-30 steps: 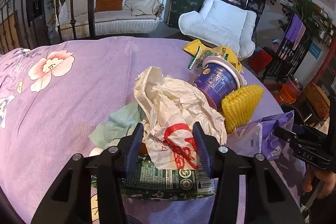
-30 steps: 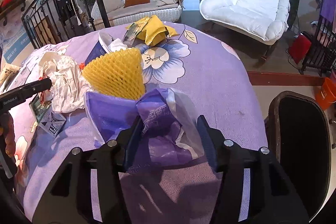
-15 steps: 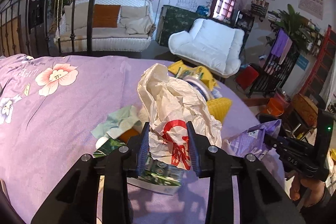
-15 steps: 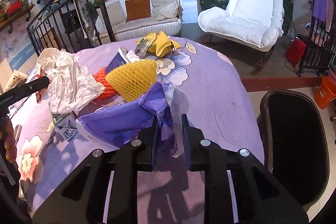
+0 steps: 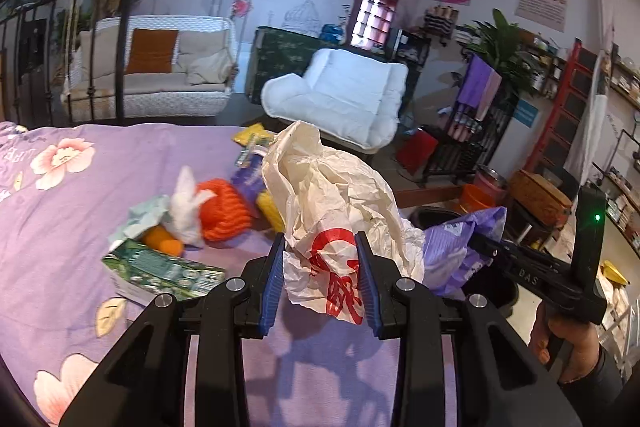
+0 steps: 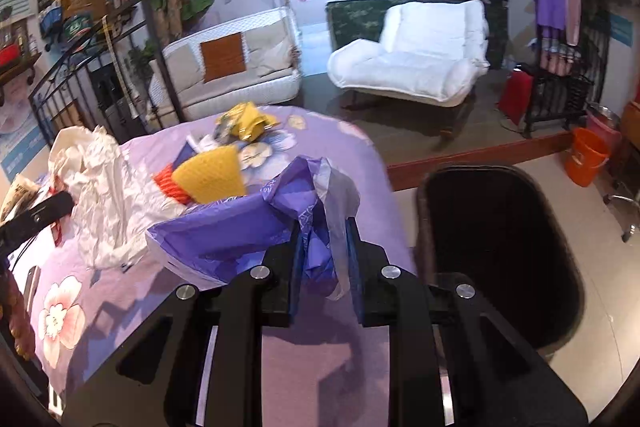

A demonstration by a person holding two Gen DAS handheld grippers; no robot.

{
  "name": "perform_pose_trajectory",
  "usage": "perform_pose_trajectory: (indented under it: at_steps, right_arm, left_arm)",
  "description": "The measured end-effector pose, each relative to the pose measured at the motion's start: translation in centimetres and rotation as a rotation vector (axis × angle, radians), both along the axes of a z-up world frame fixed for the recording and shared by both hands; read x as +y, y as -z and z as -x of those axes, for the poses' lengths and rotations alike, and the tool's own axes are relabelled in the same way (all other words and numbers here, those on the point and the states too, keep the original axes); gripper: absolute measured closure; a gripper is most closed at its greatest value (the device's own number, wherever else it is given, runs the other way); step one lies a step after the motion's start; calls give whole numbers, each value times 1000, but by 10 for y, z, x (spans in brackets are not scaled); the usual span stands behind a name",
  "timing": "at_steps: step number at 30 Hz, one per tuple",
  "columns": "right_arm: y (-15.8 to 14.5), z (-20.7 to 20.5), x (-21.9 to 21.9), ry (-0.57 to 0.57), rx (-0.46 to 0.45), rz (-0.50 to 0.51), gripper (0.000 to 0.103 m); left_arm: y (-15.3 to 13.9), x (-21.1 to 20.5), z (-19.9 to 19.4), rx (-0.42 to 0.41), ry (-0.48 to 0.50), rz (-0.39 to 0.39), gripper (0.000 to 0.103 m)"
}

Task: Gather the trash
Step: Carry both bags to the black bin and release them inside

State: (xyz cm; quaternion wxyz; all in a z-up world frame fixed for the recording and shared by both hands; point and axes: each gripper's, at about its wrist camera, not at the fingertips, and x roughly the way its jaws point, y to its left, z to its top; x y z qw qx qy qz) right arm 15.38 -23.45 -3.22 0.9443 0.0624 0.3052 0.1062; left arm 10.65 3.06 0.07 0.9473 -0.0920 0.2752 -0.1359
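My left gripper (image 5: 320, 267) is shut on a crumpled white paper bag with red print (image 5: 332, 199) and holds it above the purple flowered tablecloth (image 5: 80, 307). My right gripper (image 6: 323, 255) is shut on a purple plastic bag (image 6: 248, 227), lifted near the table's right edge; that bag also shows in the left wrist view (image 5: 460, 247). A black trash bin (image 6: 500, 259) stands on the floor right of the table. The white bag also shows in the right wrist view (image 6: 100, 195).
On the cloth lie a green carton (image 5: 160, 271), an orange foam net (image 5: 224, 207), a yellow foam net (image 6: 212, 175), a pale green tissue (image 5: 144, 215) and yellow wrappers (image 6: 244, 121). An orange bucket (image 6: 586, 157) stands on the floor beyond the bin.
Both grippers closed on their bags and lifted them off the table, moving right toward the bin. The green carton and orange net under the white bag came into view.
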Motion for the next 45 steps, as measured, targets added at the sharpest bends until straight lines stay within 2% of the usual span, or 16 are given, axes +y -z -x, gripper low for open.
perform_pose_trajectory:
  at_steps: [5,13,20,23,24,25,27,31,35,45]
  right_arm:
    - [-5,5,-50,139,-17,38,82]
    - [15,-16,-134,398,63,112,82]
    - [53,-41,-164,454,176,174,82]
    - [70,-55,-160,435,231,203,76]
    - [74,-57,-159,429,245,204,64]
    - [80,-63,-157,427,266,208,45]
    - [85,-63,-153,438,257,214,36]
    - [89,-56,-152,450,266,188,36]
    - [78,-37,-154,474,221,172,36]
    - [50,34,-174,599,137,171,29]
  left_arm:
    - [-1,-27,-6,-6,77,4,69]
    - [-1,-78,-13,-14,190,-3,69]
    - [1,-116,-21,-3,265,-26,69]
    - [3,-126,-22,-2,286,-43,69]
    - [5,-130,-23,2,293,-46,69]
    - [6,-133,-23,7,301,-45,69]
    - [8,-141,-25,17,312,-52,69]
    - [13,-152,-30,29,329,-81,69]
    - [17,-168,-37,43,352,-95,69]
    - [35,-227,-66,126,431,-114,69]
